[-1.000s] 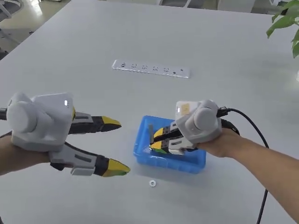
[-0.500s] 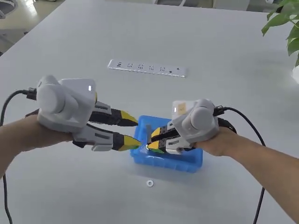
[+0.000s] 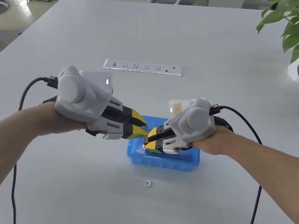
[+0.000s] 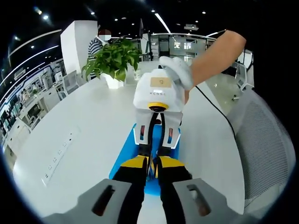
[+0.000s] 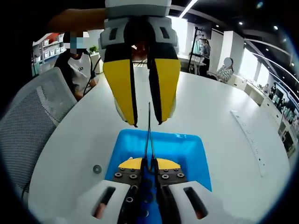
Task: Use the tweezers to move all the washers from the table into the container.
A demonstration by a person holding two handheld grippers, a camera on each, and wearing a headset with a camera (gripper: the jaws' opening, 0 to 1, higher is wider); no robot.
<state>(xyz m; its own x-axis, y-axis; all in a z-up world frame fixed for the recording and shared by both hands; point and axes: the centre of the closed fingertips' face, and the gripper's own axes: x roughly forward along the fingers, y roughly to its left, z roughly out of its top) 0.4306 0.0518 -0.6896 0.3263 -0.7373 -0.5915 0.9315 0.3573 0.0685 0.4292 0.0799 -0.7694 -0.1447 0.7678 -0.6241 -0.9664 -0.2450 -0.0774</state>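
In the frame centre my right hand-held gripper (image 3: 150, 143) clamps the tweezers (image 5: 149, 128) over the blue container (image 3: 161, 163). My left hand-held gripper (image 3: 140, 127) is narrow, jaws either side of the tweezers. One washer (image 3: 147, 183) lies on the desk (image 3: 210, 56), just below.

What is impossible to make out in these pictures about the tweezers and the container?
- Tweezers tip: right gripper view, too thin to tell whether it holds anything; head view, hidden between the left gripper and right gripper.
- Container floor: head view, covered by both grippers; right gripper view, near part hidden by the right gripper.
- Washer on the table: head view, too small for detail.
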